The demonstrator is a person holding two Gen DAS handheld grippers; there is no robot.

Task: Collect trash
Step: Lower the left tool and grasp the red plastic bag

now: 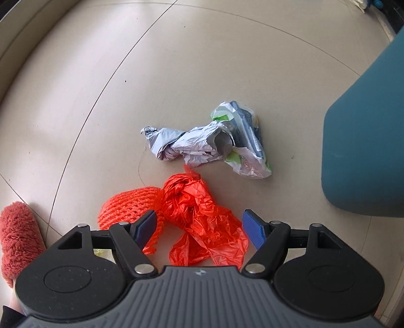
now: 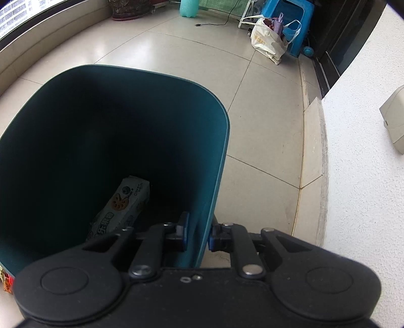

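Observation:
On the tiled floor lies a crumpled red plastic bag [image 1: 202,209], and my left gripper [image 1: 199,214] hangs open straight above it, one blue pad on either side. An orange net [image 1: 126,209] touches the bag's left side. Beyond them lie a grey crumpled bag [image 1: 184,143] and a green-and-white wrapper [image 1: 245,141]. The teal bin [image 1: 366,151] stands to the right. In the right wrist view my right gripper [image 2: 199,230] is shut on the bin's near wall [image 2: 202,201], one finger inside and one outside. A printed snack packet [image 2: 126,201] lies inside.
A red fluffy slipper [image 1: 17,239] sits at the left edge. Beyond the bin lie a white shopping bag [image 2: 270,40], a blue stool [image 2: 287,10], a teal bottle [image 2: 188,7] and a black cable [image 2: 214,24]. A white wall [image 2: 366,201] stands to the right.

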